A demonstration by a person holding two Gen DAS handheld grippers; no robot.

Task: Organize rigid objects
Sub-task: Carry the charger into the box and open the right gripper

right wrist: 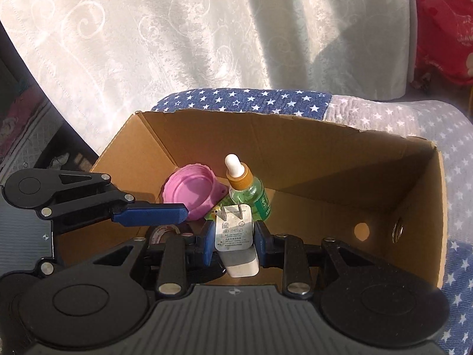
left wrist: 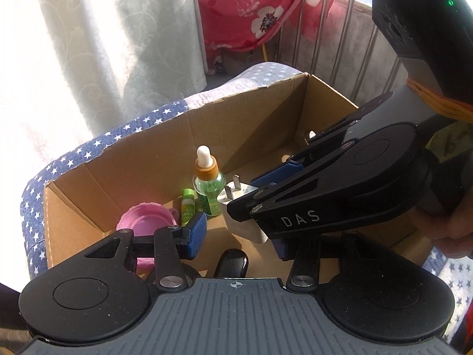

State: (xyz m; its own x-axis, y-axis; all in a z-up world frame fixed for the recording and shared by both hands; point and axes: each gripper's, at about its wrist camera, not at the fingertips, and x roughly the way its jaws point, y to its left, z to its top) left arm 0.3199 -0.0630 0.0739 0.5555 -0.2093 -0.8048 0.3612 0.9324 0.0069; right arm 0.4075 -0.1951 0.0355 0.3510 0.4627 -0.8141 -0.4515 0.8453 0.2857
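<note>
Matt corrugated cardboard box [right wrist: 325, 153], glossy plastic charger [right wrist: 236, 236]

Black hand-held gripper [right wrist: 233, 238] — blue pads, silver screws, "DAS" lettering.

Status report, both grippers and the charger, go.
Right gripper shut on white charger, held over cardboard box. Left gripper open, empty. In box below: green dropper bottle, pink lid, black item.

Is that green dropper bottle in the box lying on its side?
No, the green dropper bottle stands upright on the floor of the cardboard box, its white tip pointing up, next to the pink lid.
</note>
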